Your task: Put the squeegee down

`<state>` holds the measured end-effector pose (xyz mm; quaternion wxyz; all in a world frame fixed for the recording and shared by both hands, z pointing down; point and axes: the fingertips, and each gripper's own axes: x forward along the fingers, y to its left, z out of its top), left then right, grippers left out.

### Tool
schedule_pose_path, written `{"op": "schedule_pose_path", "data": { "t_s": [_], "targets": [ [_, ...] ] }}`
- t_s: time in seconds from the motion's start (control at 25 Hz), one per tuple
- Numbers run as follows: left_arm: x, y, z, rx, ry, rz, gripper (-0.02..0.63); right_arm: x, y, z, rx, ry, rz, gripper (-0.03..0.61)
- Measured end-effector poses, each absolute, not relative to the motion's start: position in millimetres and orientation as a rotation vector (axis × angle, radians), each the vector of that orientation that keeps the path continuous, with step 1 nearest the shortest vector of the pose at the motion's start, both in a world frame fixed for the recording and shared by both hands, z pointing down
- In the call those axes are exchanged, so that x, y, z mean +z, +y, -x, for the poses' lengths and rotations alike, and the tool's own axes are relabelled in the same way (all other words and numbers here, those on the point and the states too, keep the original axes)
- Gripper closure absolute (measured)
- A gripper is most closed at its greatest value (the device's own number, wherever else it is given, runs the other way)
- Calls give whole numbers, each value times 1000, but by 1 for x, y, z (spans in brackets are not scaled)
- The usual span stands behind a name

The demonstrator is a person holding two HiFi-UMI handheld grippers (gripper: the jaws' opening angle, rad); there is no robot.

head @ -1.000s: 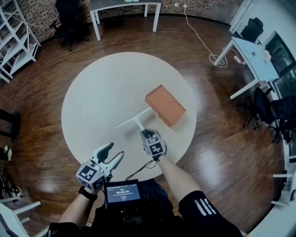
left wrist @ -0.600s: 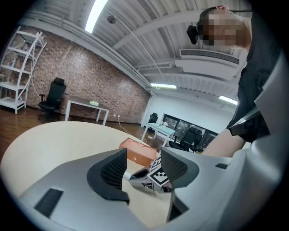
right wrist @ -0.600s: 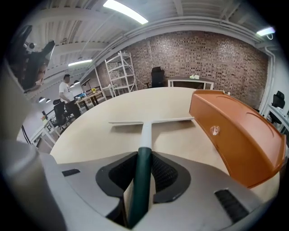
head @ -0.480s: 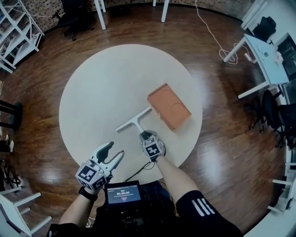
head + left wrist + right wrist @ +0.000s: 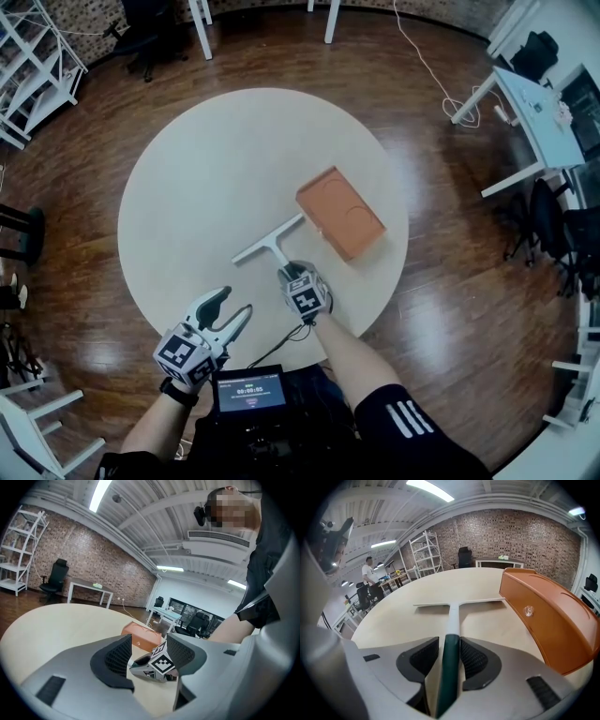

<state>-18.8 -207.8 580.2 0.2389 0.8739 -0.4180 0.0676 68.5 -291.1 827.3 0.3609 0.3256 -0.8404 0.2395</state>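
Observation:
The squeegee (image 5: 272, 244) lies low over the round white table (image 5: 206, 169). Its white blade points away from me, and one blade end is near the orange box (image 5: 339, 213). My right gripper (image 5: 288, 273) is shut on the squeegee's dark green handle (image 5: 449, 667) at the table's near edge. In the right gripper view the blade (image 5: 459, 603) looks flat on the table (image 5: 408, 616), with the orange box (image 5: 548, 616) close on the right. My left gripper (image 5: 234, 302) hangs open and empty off the near-left rim. The left gripper (image 5: 149, 656) looks toward the right gripper's marker cube (image 5: 161, 660).
A small screen (image 5: 249, 391) sits at my chest with a cable running up to the table edge. Dark wood floor surrounds the table. A white desk (image 5: 530, 112) and chairs stand at the right, a shelf (image 5: 28, 56) at the far left. A person (image 5: 370, 576) stands far off.
The head view has shifted a little, so the table sits slightly higher in the picture. The squeegee, the box and both grippers keep their places relative to each other.

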Motion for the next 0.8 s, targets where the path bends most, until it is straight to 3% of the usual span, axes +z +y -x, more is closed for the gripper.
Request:
{"op": "schedule_pose_path", "data": {
  "t_s": [0.32,0.8],
  "targets": [
    [560,-197,33,149,-1149,-2430,374,762,-300,-65,539,-2268,-955,402],
    [505,-123,70,44,-1056,-2587,375,586,-220,-65,426,-2515,-1289,402]
  ]
}}
